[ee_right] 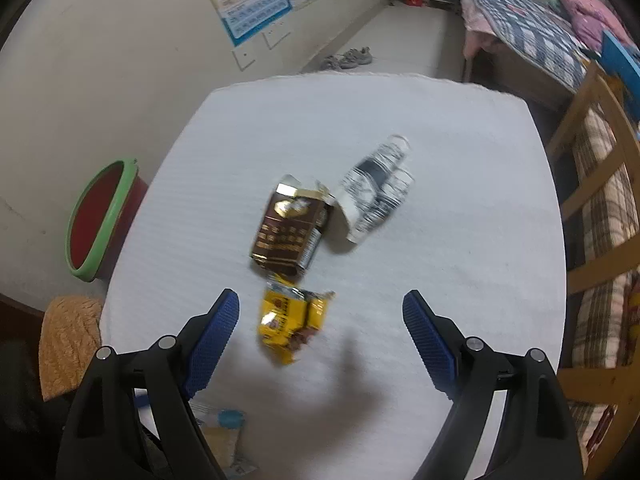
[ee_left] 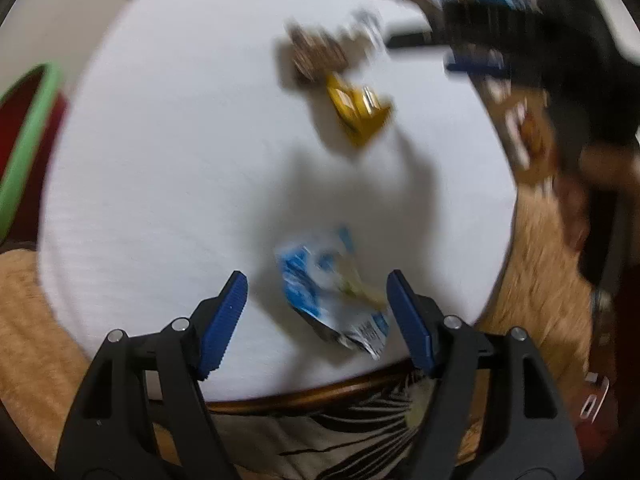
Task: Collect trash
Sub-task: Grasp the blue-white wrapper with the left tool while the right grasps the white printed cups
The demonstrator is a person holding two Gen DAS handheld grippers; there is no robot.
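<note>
- Two black tongs with blue ribbed pads sit closest in the left wrist view: this is the left gripper (ee_left: pixel 317 316). Its jaws are apart and nothing is pinched.
- Between the pads lies a crumpled blue and white plastic wrapper (ee_left: pixel 334 292). It rests on the white cloth-covered table (ee_left: pixel 160 168), near the table's front edge. It looks closer to the right pad than the left one, but no pad presses on it.
- Farther away on the table are a yellow crinkled snack packet (ee_left: pixel 358 114) and a brown box, very blurry.
- A red bin with a green rim (ee_left: pixel 24 140) stands off the table on the left side.
- Next, the right wrist view: the right gripper (ee_right: pixel 321 312) is close too, jaws wide apart, holding nothing.
- That yellow packet (ee_right: pixel 290 322) lies between these pads but nearer the left one.
- Behind it lies a brown cardboard box with gold writing (ee_right: pixel 290 228), and beside that a white and black squashed wrapper (ee_right: pixel 374 188).
- The red bin (ee_right: pixel 102 220) is down by the wall, left of the table.
- What could go wrong: both pieces of trash sit off to one side, so I think a pad could push them away instead of pinching them.
- The blue wrapper could slide off the edge onto the floor.
</note>
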